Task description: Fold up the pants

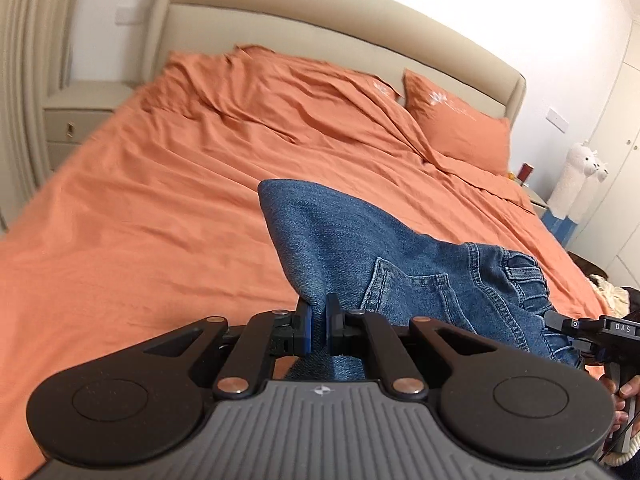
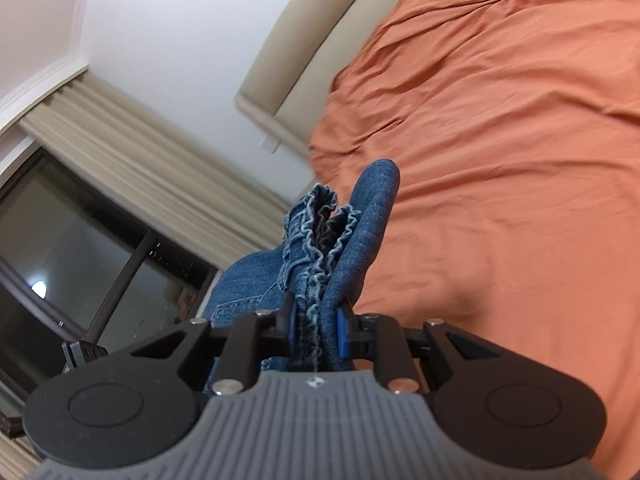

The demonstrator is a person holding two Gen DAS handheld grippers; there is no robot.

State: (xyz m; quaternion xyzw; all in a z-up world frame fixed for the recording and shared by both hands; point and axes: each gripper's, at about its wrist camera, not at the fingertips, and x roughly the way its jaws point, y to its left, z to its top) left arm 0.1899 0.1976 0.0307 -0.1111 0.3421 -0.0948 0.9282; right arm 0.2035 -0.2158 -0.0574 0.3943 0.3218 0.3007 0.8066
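Observation:
Blue denim pants (image 1: 400, 264) hang in the air above an orange bed sheet (image 1: 160, 200). My left gripper (image 1: 319, 320) is shut on a folded edge of the denim near a back pocket. My right gripper (image 2: 316, 328) is shut on the bunched elastic waistband of the pants (image 2: 320, 248); it also shows at the right edge of the left wrist view (image 1: 560, 322), gripping that waistband. The pants stretch between the two grippers. Their legs are hidden.
The bed has a beige headboard (image 1: 320, 40) and an orange pillow (image 1: 456, 128). A beige nightstand (image 1: 76, 120) stands at the far left. A white plush toy (image 1: 576, 176) and wardrobe doors are at the right. A dark window (image 2: 80, 240) with curtains lies beyond the bed.

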